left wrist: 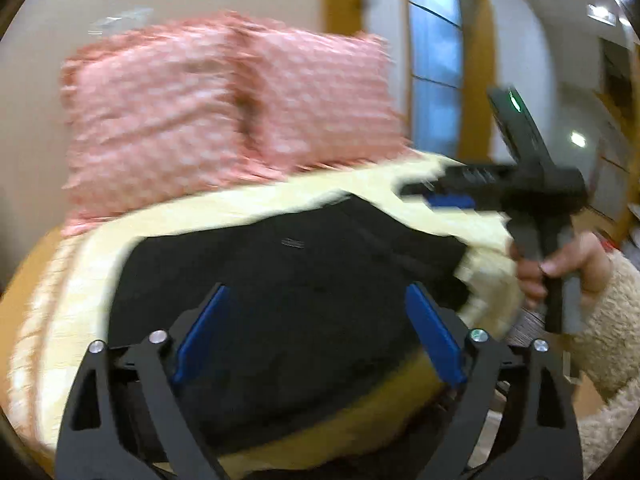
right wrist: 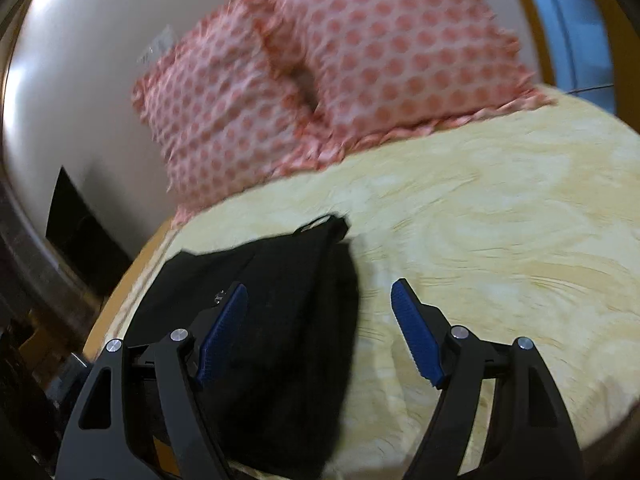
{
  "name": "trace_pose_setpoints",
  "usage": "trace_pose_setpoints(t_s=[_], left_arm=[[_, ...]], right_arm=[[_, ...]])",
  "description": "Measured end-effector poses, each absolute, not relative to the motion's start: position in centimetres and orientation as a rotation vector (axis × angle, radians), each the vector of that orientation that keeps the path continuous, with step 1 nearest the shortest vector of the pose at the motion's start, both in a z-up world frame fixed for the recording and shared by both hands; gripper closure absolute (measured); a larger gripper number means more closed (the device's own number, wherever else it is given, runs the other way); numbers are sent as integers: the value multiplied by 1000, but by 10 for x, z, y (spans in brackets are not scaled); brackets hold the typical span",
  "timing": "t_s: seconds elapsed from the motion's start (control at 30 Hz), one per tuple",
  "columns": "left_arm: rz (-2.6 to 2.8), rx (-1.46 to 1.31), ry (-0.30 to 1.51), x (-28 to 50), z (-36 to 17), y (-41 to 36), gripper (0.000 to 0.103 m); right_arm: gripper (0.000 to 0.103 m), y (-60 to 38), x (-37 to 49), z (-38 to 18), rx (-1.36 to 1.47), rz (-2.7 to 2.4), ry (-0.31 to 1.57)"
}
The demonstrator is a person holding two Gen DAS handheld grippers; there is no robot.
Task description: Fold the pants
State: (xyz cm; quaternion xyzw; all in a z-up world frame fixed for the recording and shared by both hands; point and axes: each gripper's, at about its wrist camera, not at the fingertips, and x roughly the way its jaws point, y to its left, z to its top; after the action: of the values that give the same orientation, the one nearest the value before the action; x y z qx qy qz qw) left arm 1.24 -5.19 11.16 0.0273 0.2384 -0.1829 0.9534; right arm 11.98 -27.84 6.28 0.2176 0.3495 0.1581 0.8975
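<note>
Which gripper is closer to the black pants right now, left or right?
Left, by a little. The left gripper hangs open directly over the pants; the right gripper, also open, straddles their right edge, half over the yellow bedspread.

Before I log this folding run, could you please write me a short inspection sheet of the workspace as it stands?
Surface: bed with a pale yellow patterned bedspread, wooden bed edge at the near left.
Job's things: black pants lie in a compact folded bundle near the bed's edge.
Clutter: two pink dotted pillows against the wall at the head of the bed.
Grippers: left gripper open above the pants, nothing between its pads; right gripper open, empty, held by a hand in a fluffy beige sleeve.
Cables: nothing seen.
Surroundings: pale wall, window with wooden frame; views motion-blurred.
</note>
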Motion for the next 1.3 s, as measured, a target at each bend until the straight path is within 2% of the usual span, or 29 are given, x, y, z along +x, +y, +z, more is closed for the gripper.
trace_pose_setpoints(t_s=[0.07,0.13,0.2,0.3,0.43,0.47,0.5,0.53,0.63,0.8,1.0,1.1,1.17,1.23,1.3], left_arm=[[-305,16,511,23,110,-34,10],[-269,-21,544,30,106,-22,9],[-244,-46,572,33,100,-15,9],[-223,-67,613,39,89,-8,8],[-221,-99,662,46,74,-2,8],[-220,-110,672,46,71,-1,8],[-221,-115,675,45,70,0,8],[-222,-117,677,46,69,1,8],[-217,-116,680,47,68,3,8],[-217,-118,675,46,69,5,8],[-226,-127,671,47,72,12,8],[-222,-150,650,46,78,19,4],[-226,-185,641,47,80,24,2],[-229,-203,662,52,77,25,2],[-226,-212,711,58,68,25,2]], right_arm=[[33,-269,132,57,432,334,780],[53,-259,139,50,398,343,829],[63,-248,139,50,337,354,828],[65,-238,134,55,236,332,804],[66,-242,143,49,254,349,846],[70,-241,143,49,252,357,844],[85,-239,140,51,236,381,830],[93,-235,135,56,204,391,803],[96,-228,119,73,132,392,715],[97,-243,89,92,172,336,581],[94,-252,92,45,198,229,738],[77,-263,83,71,234,181,645],[71,-261,72,84,224,211,579],[59,-249,73,84,195,256,588],[57,-233,79,67,128,274,673]])
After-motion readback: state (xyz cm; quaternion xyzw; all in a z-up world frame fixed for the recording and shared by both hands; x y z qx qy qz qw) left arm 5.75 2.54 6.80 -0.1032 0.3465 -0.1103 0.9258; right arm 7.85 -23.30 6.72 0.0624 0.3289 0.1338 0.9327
